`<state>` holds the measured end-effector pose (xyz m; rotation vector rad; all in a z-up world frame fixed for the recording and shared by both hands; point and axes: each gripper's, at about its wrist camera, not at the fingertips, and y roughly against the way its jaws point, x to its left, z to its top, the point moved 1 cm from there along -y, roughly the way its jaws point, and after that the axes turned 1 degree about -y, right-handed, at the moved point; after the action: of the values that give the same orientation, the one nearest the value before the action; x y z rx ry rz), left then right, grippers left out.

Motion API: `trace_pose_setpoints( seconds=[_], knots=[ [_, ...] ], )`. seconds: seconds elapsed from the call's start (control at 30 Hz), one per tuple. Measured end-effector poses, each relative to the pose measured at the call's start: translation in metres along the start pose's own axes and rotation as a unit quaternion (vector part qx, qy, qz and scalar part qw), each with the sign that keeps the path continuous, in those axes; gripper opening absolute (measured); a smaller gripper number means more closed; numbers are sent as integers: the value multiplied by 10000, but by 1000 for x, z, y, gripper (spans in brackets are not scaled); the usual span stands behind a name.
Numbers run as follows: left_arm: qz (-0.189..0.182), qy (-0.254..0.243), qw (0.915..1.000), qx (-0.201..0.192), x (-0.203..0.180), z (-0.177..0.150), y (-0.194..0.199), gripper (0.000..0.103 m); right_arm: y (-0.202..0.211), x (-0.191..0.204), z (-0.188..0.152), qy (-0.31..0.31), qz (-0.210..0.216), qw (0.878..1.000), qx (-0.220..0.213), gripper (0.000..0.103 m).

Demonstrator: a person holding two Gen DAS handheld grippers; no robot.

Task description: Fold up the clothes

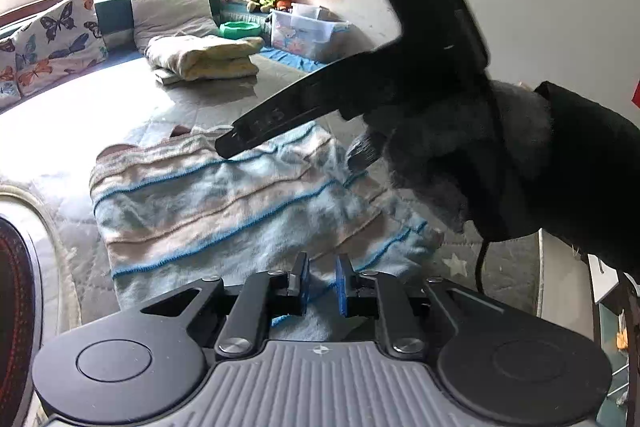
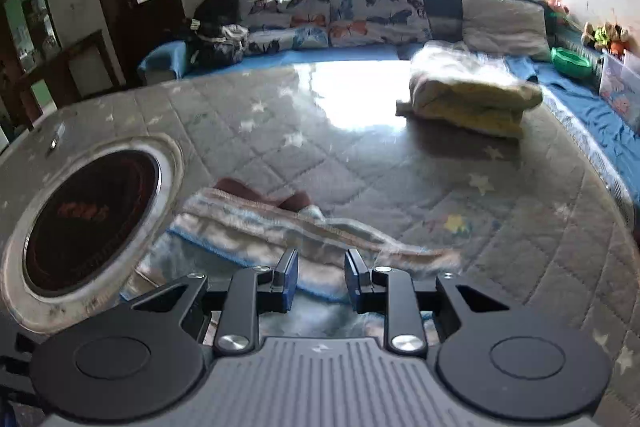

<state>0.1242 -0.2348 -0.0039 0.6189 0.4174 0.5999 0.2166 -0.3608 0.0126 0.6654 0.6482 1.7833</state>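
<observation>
A fuzzy striped garment (image 1: 224,203), light blue and beige with blue lines, lies partly folded on the grey quilted table. My left gripper (image 1: 323,281) hovers over its near edge with blue pads a small gap apart; cloth shows between them. The right gripper's black body (image 1: 400,67), held in a gloved hand, crosses the left wrist view above the garment. In the right wrist view the right gripper (image 2: 320,281) is open just above the garment's folded edge (image 2: 280,227), nothing between its pads.
A folded yellow-and-beige blanket (image 2: 472,95) lies at the far side of the quilted table (image 2: 360,155). A round inset burner (image 2: 92,219) sits in the table at left. Butterfly cushions (image 2: 360,11), toys and a plastic box (image 1: 308,31) line the bench beyond.
</observation>
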Motion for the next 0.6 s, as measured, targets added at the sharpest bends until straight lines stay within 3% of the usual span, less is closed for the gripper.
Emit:
trace_pose_setpoints(
  seconds=[0.17, 0.6],
  knots=[
    [3, -63, 10000, 50, -6, -3, 2, 16, -5, -2, -1, -110, -6, 9999, 2, 26],
    [580, 403, 9974, -161, 23, -14, 35, 16, 62, 18, -47, 250, 155, 9996, -21, 26]
  ],
)
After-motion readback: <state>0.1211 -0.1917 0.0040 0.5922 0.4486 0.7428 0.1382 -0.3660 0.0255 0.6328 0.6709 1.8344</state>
